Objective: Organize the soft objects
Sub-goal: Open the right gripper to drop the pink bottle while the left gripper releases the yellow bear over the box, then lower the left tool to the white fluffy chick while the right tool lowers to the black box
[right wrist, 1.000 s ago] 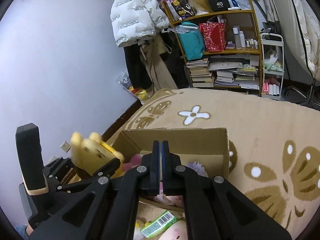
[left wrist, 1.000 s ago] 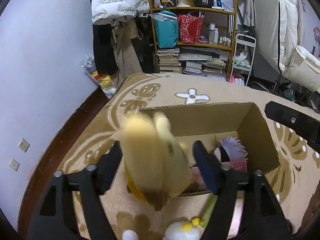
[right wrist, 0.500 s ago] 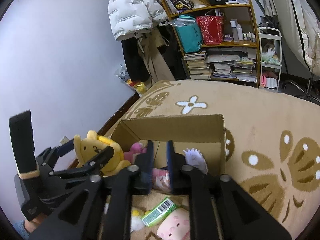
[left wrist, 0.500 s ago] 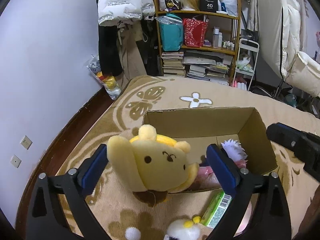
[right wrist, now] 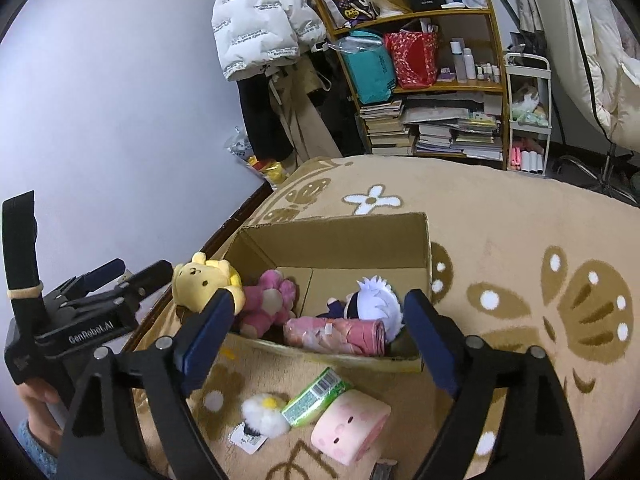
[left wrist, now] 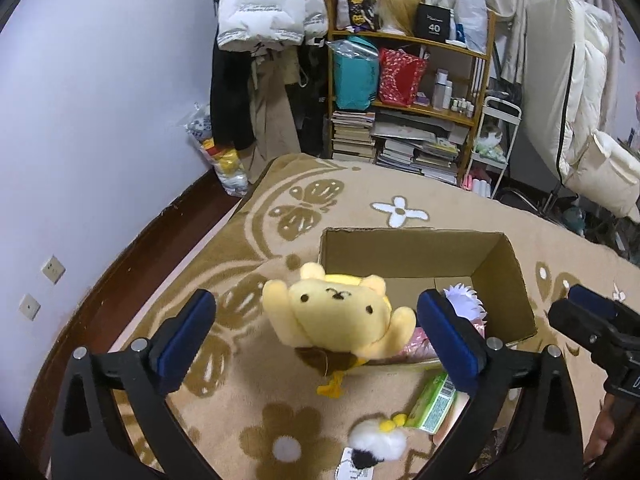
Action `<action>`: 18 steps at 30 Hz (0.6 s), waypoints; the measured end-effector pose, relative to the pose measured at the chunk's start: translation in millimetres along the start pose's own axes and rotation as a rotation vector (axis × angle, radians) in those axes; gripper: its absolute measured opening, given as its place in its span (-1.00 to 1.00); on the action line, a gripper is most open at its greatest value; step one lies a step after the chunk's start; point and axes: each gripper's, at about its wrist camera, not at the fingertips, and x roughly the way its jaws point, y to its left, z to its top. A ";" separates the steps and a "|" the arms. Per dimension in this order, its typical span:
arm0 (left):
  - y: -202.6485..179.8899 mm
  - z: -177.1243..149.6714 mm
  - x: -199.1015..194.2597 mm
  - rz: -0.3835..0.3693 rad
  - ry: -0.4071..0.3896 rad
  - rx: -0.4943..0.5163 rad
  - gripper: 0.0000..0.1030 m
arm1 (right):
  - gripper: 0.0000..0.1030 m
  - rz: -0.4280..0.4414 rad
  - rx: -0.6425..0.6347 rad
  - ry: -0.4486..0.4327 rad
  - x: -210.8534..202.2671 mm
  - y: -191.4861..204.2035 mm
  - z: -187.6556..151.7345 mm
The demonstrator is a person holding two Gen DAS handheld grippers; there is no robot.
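Note:
A yellow bear plush (left wrist: 340, 320) sits between my left gripper's (left wrist: 316, 330) open jaws, untouched by either pad, at the near left corner of the cardboard box (left wrist: 516, 276). It also shows in the right wrist view (right wrist: 202, 284) at the box's (right wrist: 424, 248) left edge. My right gripper (right wrist: 318, 336) is open and empty over the box's near wall. Inside lie a pink plush (right wrist: 268, 300), a white-haired doll (right wrist: 372, 300) and a pink roll (right wrist: 336, 332). On the rug in front lie a white fluffy flower toy (right wrist: 264, 412), a green packet (right wrist: 316, 396) and a pink pig cushion (right wrist: 350, 424).
A patterned beige rug (right wrist: 520, 240) covers the floor. A shelf (right wrist: 432, 80) of books and bags stands at the back, with hanging jackets (right wrist: 260, 20) to its left. A white cart (right wrist: 528, 116) is at the right. A purple wall (left wrist: 80, 120) runs along the left.
My left gripper has opened wide and the yellow bear has come free of its pads, turning face-up at the box corner. My right gripper has gone from shut to wide open.

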 end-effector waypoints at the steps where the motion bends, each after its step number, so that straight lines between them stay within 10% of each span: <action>1: 2.5 -0.5 -1.8 0.000 0.003 -0.010 0.94 | 0.77 -0.002 0.003 0.005 -1.5 -0.3 -1.8; 18: 11.6 -47.8 -19.8 0.011 0.139 -0.025 0.94 | 0.79 -0.023 0.021 0.083 -18.5 0.7 -47.2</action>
